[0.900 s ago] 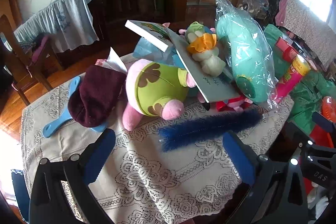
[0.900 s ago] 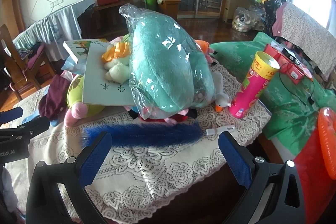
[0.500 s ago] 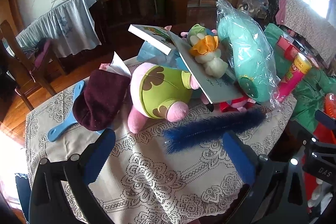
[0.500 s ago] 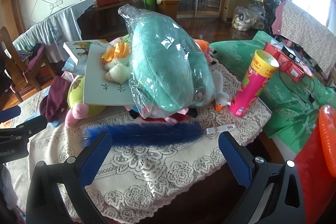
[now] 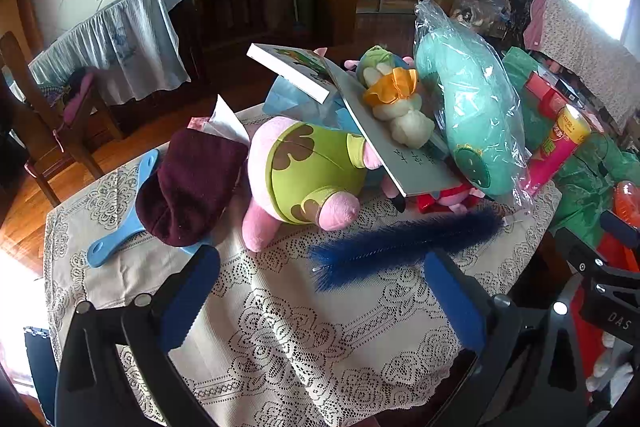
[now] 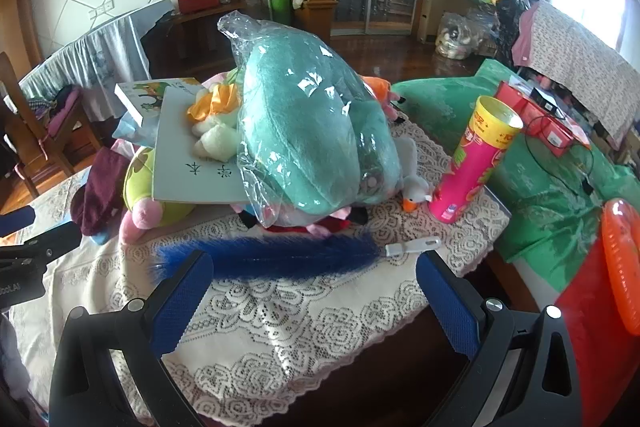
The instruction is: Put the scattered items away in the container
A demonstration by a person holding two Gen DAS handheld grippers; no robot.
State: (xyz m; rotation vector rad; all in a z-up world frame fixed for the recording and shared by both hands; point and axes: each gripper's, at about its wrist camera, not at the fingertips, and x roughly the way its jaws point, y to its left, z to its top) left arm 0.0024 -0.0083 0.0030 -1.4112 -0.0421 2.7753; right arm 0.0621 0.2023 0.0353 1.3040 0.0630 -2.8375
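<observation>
A: The room has a wooden floor and white tiled walls, and in front stands a desk covered with a white lace cloth. What lies on it?

B: Many things, all piled toward the far edge. A blue brush lies flat on the lace, parallel to the near edge, with its white handle pointing to the right edge. Behind it a big teal plush in a clear bag leans on a grey book.

A: And at the left side?

B: A pink and green plush lies under the book, and a dark red knit hat touches it. The hat covers part of a light blue flat tool near the left edge. A pink snack tube stands tilted near the right edge.

A: Where is the container?

B: I cannot tell which thing is the container.

A: How are the claws?

B: The left claw is wide open and holds nothing; it hangs over the near edge. The right claw is also wide open and empty, with the brush just beyond its blue pads.
</observation>
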